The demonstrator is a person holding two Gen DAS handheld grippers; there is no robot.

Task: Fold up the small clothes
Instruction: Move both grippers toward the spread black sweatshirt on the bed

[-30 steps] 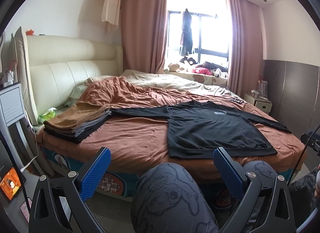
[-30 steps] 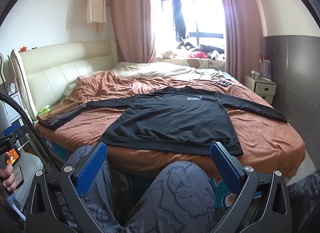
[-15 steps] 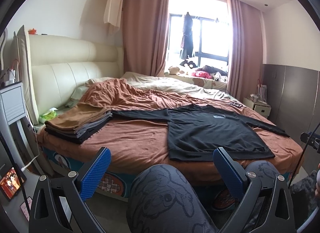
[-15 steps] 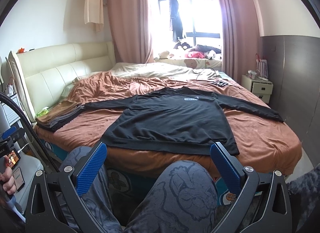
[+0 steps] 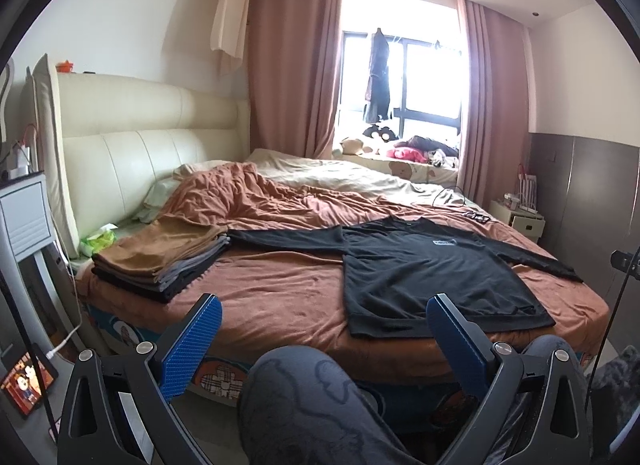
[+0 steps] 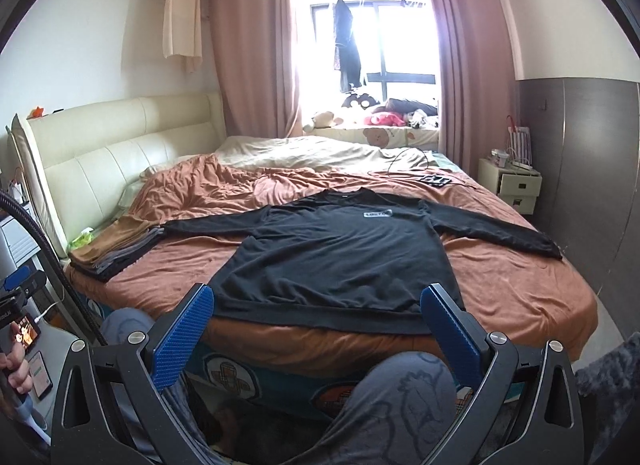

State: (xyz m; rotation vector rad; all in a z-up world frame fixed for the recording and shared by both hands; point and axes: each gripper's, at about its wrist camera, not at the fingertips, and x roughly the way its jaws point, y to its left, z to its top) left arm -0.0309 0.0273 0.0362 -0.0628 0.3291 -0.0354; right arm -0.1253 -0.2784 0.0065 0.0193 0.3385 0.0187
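Left gripper [image 5: 322, 339]: held low, in front of the bed [image 5: 280, 297], aimed level across the mattress. Its two blue-padded fingers [image 5: 192, 345] are spread wide; nothing is held between them. A knee in grey printed trousers [image 5: 304, 397] is seen at 6 o'clock, directly under the gap.

Right gripper [image 6: 316, 335]: held low as well, aimed at the bed edge. Its blue pads [image 6: 180, 339] are likewise set wide apart and nothing is gripped. A second trousered knee [image 6: 404, 389] is seen at about 5 o'clock below the gap.

Black long-sleeved shirt [image 6: 340, 257]: laid flat on the rust-brown bedspread [image 6: 520, 297], front up, both sleeves stretched out to the sides, hem toward the near edge of the bed. In the right wrist view the hem is framed between the two fingers, at 12 o'clock, apart from them. In the left wrist view the shirt [image 5: 432, 277] is placed at roughly 1 o'clock from the gap, beyond the right-hand finger, not touched.

Stack of folded clothes [image 5: 160, 261]: set on the near corner of the bed by the cream headboard [image 5: 132, 137], at 10 o'clock from the left gripper; tan piece on top, grey and dark pieces under it. The tip of one shirt sleeve is seen reaching its edge.

A hand [image 6: 16, 365] is seen at 9 o'clock in the right wrist view.
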